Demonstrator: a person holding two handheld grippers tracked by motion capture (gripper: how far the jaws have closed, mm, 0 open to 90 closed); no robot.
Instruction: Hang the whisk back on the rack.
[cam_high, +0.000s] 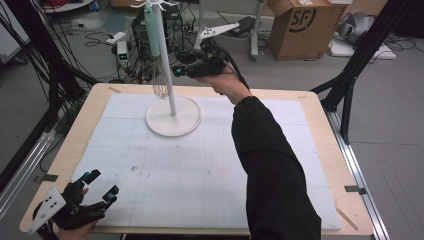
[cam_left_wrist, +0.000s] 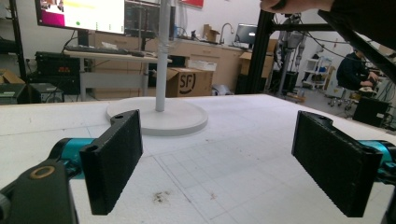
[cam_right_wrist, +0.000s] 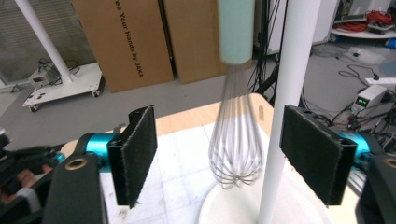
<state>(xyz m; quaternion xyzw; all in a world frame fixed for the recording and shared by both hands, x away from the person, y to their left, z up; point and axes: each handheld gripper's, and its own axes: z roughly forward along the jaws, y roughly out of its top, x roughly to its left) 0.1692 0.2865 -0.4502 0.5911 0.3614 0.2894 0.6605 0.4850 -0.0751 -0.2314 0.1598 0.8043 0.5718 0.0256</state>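
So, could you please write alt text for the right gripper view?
A metal wire whisk with a pale green handle hangs beside the white pole of a round-based stand, ahead of the open right gripper. Its black padded jaws stand wide apart, touching nothing; brown cardboard boxes stand behind.

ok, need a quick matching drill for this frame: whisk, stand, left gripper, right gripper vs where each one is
Things:
1. whisk
2. stand
3. left gripper
4. right gripper

Places:
A. open, raised beside the pole
B. hanging from the stand, wires down
C. base on the white mat, far side
D. open, low at the near left corner

Pairs: 1-B, 2-C, 3-D, 4-A
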